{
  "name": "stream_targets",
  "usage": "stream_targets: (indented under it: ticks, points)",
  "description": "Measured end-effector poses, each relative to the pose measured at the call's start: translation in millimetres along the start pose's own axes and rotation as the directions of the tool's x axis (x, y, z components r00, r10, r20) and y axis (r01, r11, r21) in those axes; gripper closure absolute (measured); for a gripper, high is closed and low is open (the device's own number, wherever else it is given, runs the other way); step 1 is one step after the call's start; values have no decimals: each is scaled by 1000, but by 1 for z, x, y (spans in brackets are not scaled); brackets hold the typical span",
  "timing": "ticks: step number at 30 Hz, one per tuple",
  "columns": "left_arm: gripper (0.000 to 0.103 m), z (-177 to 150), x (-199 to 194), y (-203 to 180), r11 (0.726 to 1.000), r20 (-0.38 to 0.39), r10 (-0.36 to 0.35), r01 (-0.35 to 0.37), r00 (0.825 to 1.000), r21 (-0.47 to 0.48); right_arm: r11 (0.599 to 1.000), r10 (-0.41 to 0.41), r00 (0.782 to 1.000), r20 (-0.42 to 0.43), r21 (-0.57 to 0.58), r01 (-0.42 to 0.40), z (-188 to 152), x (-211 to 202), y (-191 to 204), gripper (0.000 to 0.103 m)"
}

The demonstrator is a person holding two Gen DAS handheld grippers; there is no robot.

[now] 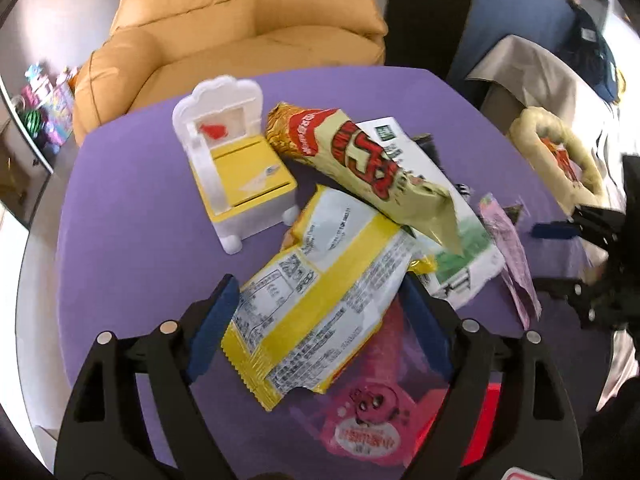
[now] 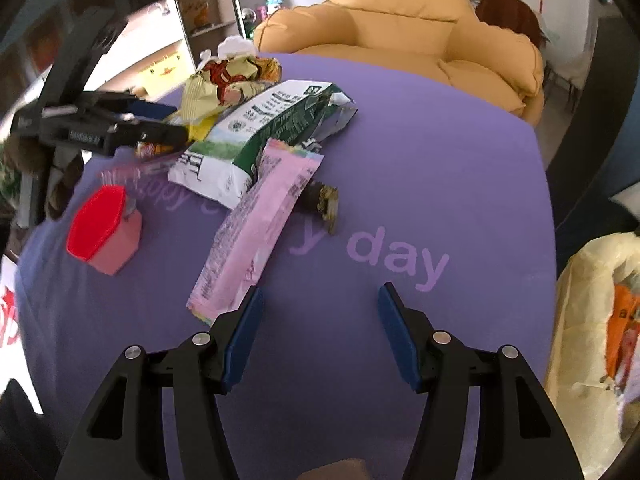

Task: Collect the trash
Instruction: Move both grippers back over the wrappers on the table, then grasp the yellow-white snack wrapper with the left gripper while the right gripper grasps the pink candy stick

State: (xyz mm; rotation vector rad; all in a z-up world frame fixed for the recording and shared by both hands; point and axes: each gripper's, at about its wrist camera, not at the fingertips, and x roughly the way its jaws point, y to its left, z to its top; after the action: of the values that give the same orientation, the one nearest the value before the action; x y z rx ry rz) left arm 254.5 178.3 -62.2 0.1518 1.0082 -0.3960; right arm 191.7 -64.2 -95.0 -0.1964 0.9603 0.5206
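Observation:
In the left wrist view, a pile of wrappers lies on the purple table (image 1: 132,240). My left gripper (image 1: 320,308) stands open, its blue pads either side of a yellow and white wrapper (image 1: 320,292). Behind that wrapper lie a cream and red snack bag (image 1: 360,160) and a white and green bag (image 1: 460,256). A pink packet (image 1: 368,420) lies under the yellow wrapper. My right gripper (image 2: 320,320) is open over bare table with nothing between its fingers. A long pink wrapper (image 2: 256,236) lies just beyond its left finger.
A white and yellow toy chair (image 1: 232,168) stands at the left of the pile. A red-lidded pink container (image 2: 104,228) sits near the table's left edge and a dark wrapper scrap (image 2: 326,200) beside the pink wrapper. A tan armchair (image 2: 400,28) stands behind, a yellowish plastic bag (image 2: 592,320) at the right.

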Motion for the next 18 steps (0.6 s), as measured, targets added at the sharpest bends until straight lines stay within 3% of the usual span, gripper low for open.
stream_targets:
  ticks: [4,7,9,15,18]
  points:
    - [33,2,1,7,997,-6,-20,20,1000,-72,1000,-13,1000,-9,22,13,-1,-2,1,46]
    - [45,3,-4,13,987,4,-30,30,1000,-159,999,17,1000,11,33,-18,-4,-3,-5,46]
    - [61,1,-12,14,979,16,-34,37,999,-199,995,32,999,37,93,-36,-7,-7,-11,46]
    - [70,-2,-39,3,968,104,-16,42,994,-248,974,25,987,161,218,-60,-1,-27,-16,46]
    - [70,-2,-50,-3,961,141,12,28,990,-274,986,18,991,132,163,-39,13,-21,-3,46]
